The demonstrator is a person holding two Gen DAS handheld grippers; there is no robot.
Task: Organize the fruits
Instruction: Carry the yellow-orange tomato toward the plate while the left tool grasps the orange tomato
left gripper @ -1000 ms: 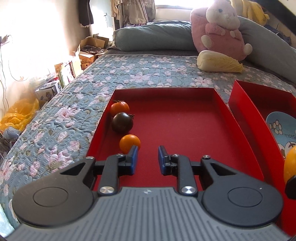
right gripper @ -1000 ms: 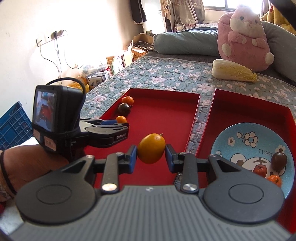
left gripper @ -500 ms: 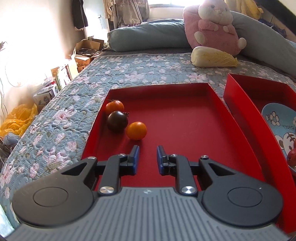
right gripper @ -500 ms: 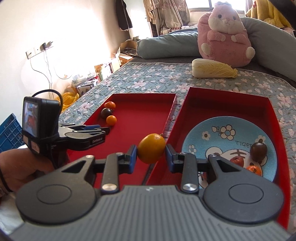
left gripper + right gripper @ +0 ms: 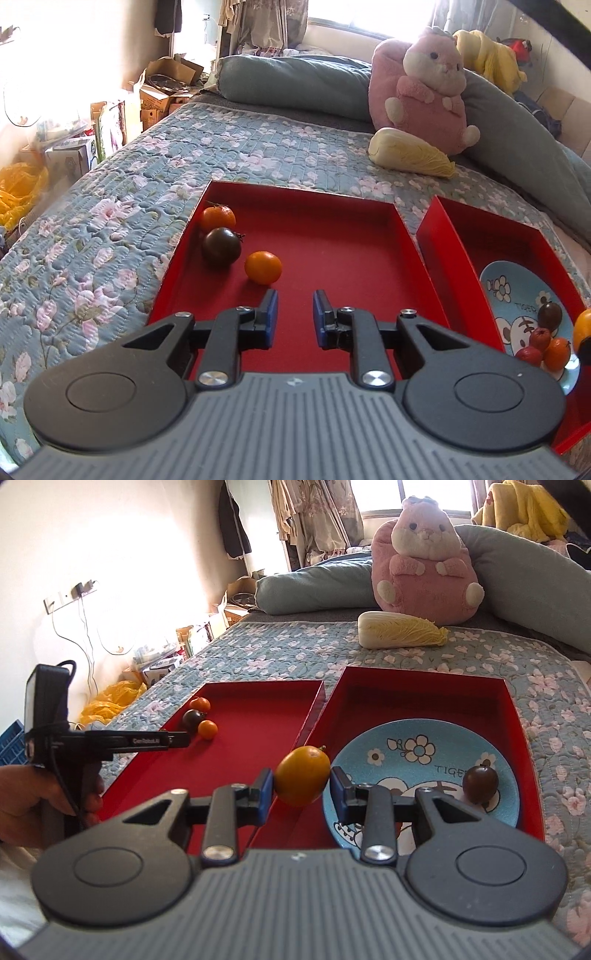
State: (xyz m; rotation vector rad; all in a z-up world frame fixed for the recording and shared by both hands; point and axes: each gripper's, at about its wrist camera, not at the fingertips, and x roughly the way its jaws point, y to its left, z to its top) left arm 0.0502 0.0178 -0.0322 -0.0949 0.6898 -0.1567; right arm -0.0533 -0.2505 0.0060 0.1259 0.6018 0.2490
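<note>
Three small tomatoes lie in the far left corner of the left red tray (image 5: pixel 351 258): an orange one (image 5: pixel 218 218), a dark one (image 5: pixel 221 246) and another orange one (image 5: pixel 263 267). My left gripper (image 5: pixel 294 295) hovers just short of the nearest orange tomato, shut with nothing between its pads. My right gripper (image 5: pixel 302 775) is shut on a yellow-orange tomato (image 5: pixel 302 781), held above the wall between the two trays at the left edge of the blue plate (image 5: pixel 424 753). The plate lies in the right red tray (image 5: pixel 424 694) and holds a dark tomato (image 5: pixel 480 784) and small red and orange fruits (image 5: pixel 543 343).
Both trays sit on a floral quilt (image 5: pixel 110 229). A napa cabbage (image 5: pixel 399 629) and a pink plush toy (image 5: pixel 424 565) rest behind them against grey-blue pillows (image 5: pixel 295 81). Boxes and a yellow bag (image 5: pixel 110 701) stand on the floor left of the bed. A hand (image 5: pixel 22 805) holds the left gripper.
My right gripper carried the yellow-orange tomato rightward, from over the left tray to the plate's edge. The left gripper drew back from the nearest orange tomato, tilted, and its pads narrowed slightly.
</note>
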